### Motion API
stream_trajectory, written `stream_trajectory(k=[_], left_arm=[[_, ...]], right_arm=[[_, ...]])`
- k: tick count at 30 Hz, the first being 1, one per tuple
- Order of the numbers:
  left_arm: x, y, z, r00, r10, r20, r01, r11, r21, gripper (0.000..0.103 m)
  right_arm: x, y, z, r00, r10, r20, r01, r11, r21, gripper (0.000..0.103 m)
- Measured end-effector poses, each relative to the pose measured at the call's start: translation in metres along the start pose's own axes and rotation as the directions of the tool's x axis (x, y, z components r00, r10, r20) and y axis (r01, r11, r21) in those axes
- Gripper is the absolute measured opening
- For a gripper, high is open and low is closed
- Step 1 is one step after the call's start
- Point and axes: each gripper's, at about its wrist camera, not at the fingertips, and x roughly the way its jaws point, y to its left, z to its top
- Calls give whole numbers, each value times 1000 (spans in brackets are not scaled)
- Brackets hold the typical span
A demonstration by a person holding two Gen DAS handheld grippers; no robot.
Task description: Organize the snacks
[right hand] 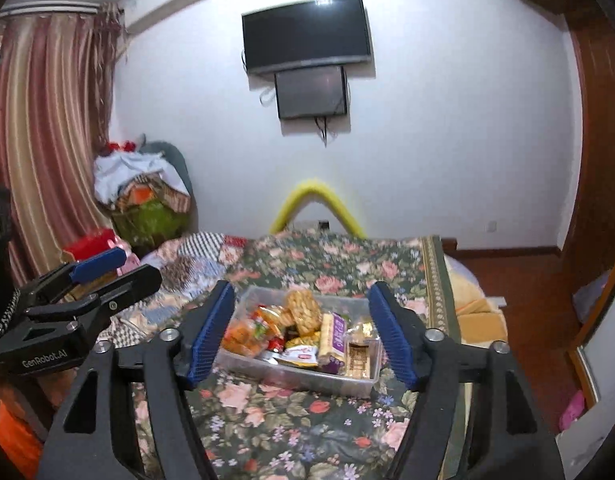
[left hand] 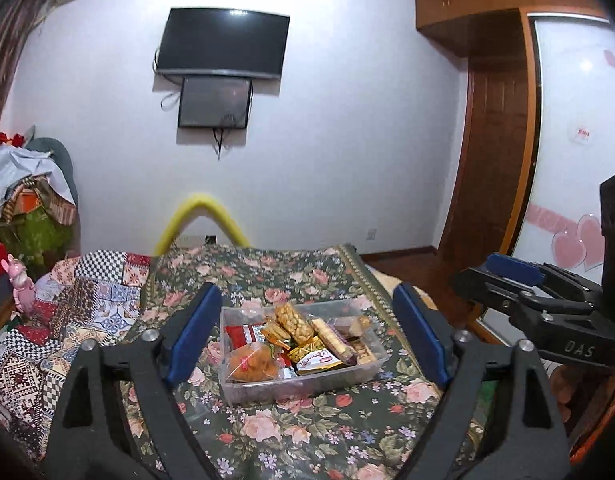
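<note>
Your left claw (left hand: 305, 336) is spread wide with nothing between its blue pads (left hand: 193, 340), and it hovers above the floral cloth (left hand: 307, 432) that covers the surface below. Your right claw (right hand: 303, 334) is likewise wide open and empty, held at about the same height beside the left one; each shows at the edge of the other's view.

The clear plastic bin (left hand: 299, 384) sits on the floral cloth, framed between the fingers in both views but not touched by either claw. It is full of packaged snacks: a bag of peanuts (left hand: 294, 322) standing up near the middle, an orange-filled bag (left hand: 253, 362) at the near left corner, a red packet (left hand: 243, 334) behind that, and a purple-wrapped bar (right hand: 336, 338) toward the right side. Smaller gold and white packets (left hand: 313, 356) lie jumbled among them.

Beyond the cloth a patchwork quilt (left hand: 79, 300) spreads to the left, and two dark screens (left hand: 223, 44) hang on the white wall.
</note>
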Motion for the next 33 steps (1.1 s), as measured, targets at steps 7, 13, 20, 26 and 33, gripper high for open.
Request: stream_trajectory(k=[7,13,20,26,33], left_arm=[[-37,-5,-1,998,26,53,-27,1000,6,100],[-48,-7,-7,998,37,57,-38,999,12,102],[-53,-9,-16,998,43,45,-43,999,6,103],[-56,-9,-19,998,43,41,-43,999,3,103],[-58,-13,-20,998,37,43,-38,999,14,103]], right_arm=[[-28,15,-4,998,-2,56,3,1000,-11,96],[-36,21,-10,997,-35,74,36,999,-19,103],[-47,24,-18,996,-47,81,49,999,-18,103],[-50,24,-23,996,-51,78,51,999,-3,103],[-53,20,-24,995,-62,75,61,998,21,103]])
